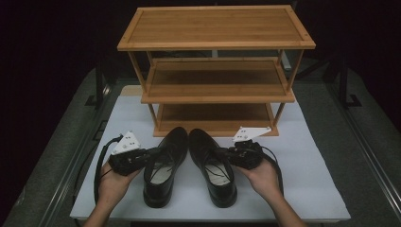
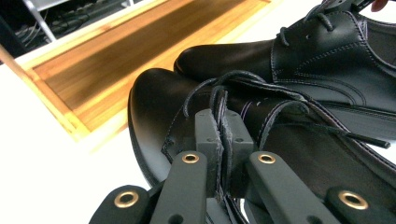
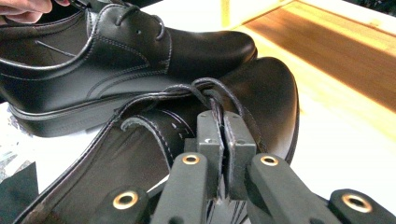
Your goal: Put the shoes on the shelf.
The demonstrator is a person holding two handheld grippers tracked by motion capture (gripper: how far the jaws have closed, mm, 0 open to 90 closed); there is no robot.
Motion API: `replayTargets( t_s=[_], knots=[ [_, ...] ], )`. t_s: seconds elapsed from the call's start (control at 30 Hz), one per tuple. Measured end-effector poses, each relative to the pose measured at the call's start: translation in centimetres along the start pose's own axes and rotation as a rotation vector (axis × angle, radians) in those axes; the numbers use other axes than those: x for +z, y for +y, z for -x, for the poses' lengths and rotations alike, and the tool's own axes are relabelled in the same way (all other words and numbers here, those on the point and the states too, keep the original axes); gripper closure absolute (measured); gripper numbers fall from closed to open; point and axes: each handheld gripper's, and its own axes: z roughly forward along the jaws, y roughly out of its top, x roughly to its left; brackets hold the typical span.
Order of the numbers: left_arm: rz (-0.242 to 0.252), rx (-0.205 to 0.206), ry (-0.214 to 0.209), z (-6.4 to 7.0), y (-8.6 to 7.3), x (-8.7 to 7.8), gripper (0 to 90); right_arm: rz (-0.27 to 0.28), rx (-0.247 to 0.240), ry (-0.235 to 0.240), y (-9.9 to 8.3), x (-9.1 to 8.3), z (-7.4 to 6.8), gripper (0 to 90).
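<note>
Shoes (image 1: 189, 165) side by side, each seemingly pinched by a tool (image 2: 223, 135).

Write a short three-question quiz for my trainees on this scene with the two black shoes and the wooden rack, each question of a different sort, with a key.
1. True or false: the left gripper is shut on the edge of the left shoe.
2. Multiple choice: where do both shoes stand? A) on the top shelf of the shoe rack; B) on the white mat in front of the rack; C) on the floor.
3. Short answer: which way do the toes of the right shoe and its partner point?

Key
1. True; its jaws pinch the leather by the laces.
2. B.
3. Towards the rack, with the toes close together. The right gripper grips its shoe likewise.
</note>
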Motion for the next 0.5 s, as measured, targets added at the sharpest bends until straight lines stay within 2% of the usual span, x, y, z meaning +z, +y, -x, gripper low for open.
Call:
replayTargets(
  t_s=[0.37,0.5],
  knots=[
    [0.046,0.005,-0.019,0.2,2.0,1.3,87.8,0.025,0.033,-0.049,-0.1,-2.4,2.3,87.0],
    [0.062,0.001,-0.010,0.0,2.9,2.2,87.7,0.041,0.043,-0.078,0.2,-3.0,3.4,87.0]
  ],
)
